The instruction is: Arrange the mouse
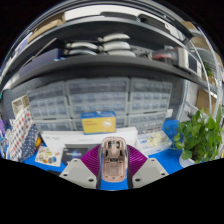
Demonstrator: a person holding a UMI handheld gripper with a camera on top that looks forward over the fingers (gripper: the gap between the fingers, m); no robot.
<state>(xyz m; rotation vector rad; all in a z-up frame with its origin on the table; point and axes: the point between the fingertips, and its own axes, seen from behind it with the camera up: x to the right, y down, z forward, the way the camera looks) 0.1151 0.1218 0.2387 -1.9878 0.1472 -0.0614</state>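
A beige, translucent computer mouse sits lengthwise between my two fingers, raised above the blue table surface. My gripper is shut on it, with the magenta pads pressing on both its sides. The mouse's front end points away from me, toward the shelves.
A yellow box and white papers lie ahead on the desk. Grey drawer cabinets and shelves stand behind. A green plant is to the right. Colourful items and a small box lie to the left.
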